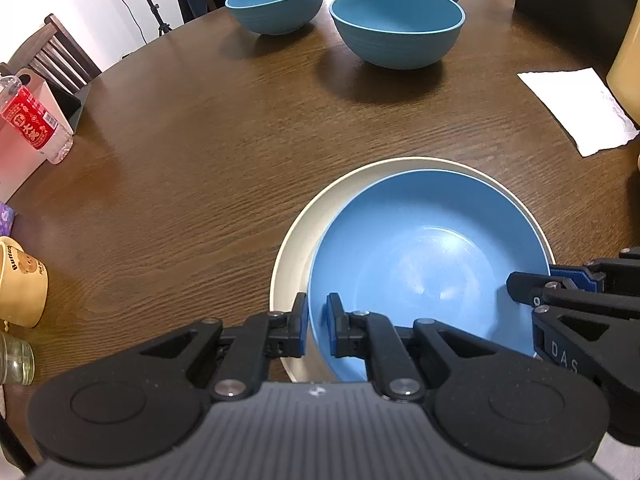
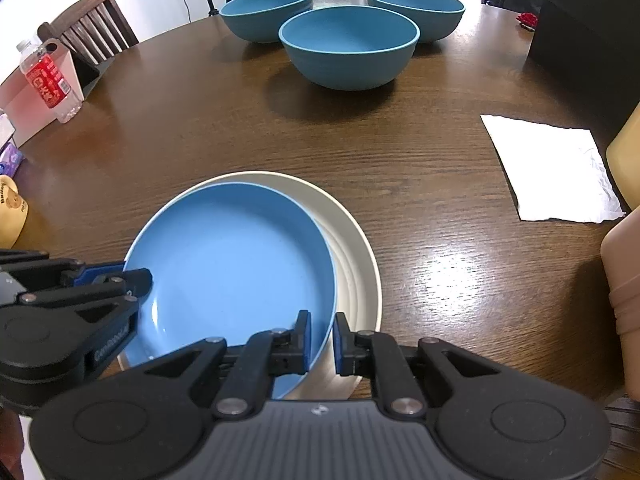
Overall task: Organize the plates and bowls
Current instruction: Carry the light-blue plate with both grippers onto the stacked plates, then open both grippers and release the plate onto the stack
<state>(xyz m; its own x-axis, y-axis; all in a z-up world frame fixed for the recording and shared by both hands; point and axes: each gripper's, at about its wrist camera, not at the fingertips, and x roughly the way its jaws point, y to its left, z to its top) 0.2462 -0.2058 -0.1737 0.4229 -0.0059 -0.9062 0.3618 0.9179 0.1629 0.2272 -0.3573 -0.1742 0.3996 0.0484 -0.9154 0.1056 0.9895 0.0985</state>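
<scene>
A light blue plate lies slightly off-centre over a larger cream plate at the near edge of the brown table. My left gripper is shut on the blue plate's left rim, one finger inside and one outside. On the opposite rim, my right gripper is shut the same way. Each gripper shows at the edge of the other's view. Three teal bowls stand apart at the far side. Whether the blue plate rests on the cream one I cannot tell.
A white paper napkin lies to the right, beside tan containers and a black box. On the left stand a water bottle, a yellow mug and a glass jar. Chairs stand behind the table.
</scene>
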